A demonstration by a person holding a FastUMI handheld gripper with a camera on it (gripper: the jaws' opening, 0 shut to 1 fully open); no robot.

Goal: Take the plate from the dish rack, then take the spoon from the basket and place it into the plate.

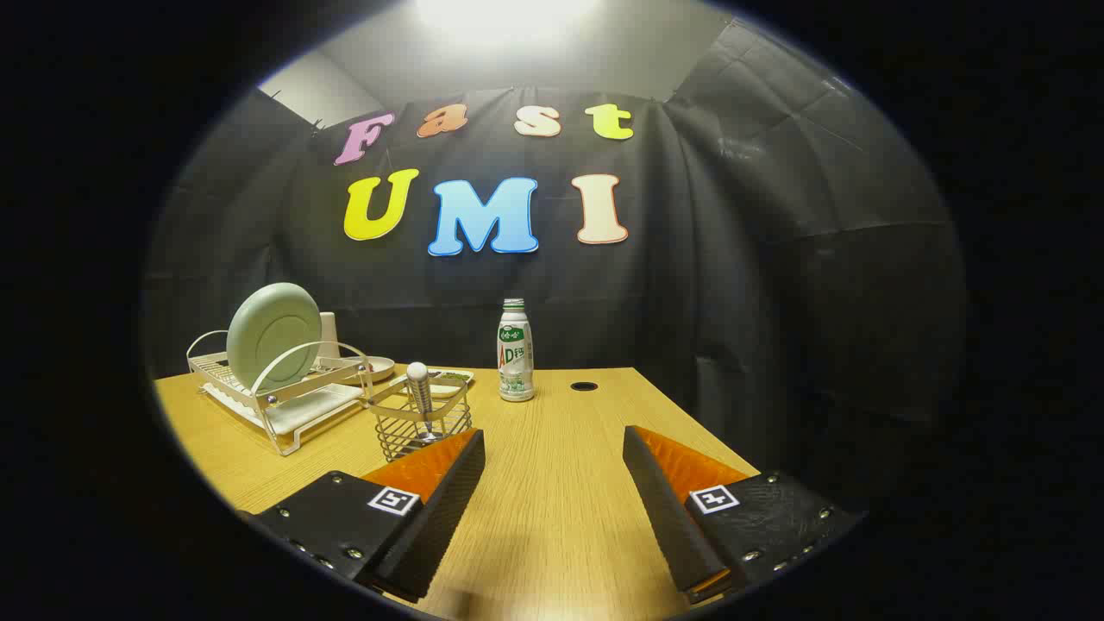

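I have the tongs point(554, 448) spread wide over bare table point(552, 517) — gripping nothing. Ahead-left, the plate point(272, 335) stands upright in the dish rack point(285, 392); the spoon point(420, 398) sits in the basket point(423, 423) nearer the left finger.

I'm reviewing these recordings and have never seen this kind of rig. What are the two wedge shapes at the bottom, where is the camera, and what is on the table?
The wedges are the two fingers of a hand-held gripper that a person carries; the fisheye camera rides on it and looks forward along them. The fingers stand apart over bare wooden table, holding nothing. Beyond the left finger is a wire basket with a spoon standing in it. Behind that sits a dish rack with a plate standing on edge. A bottle stands upright farther back, between the fingers.
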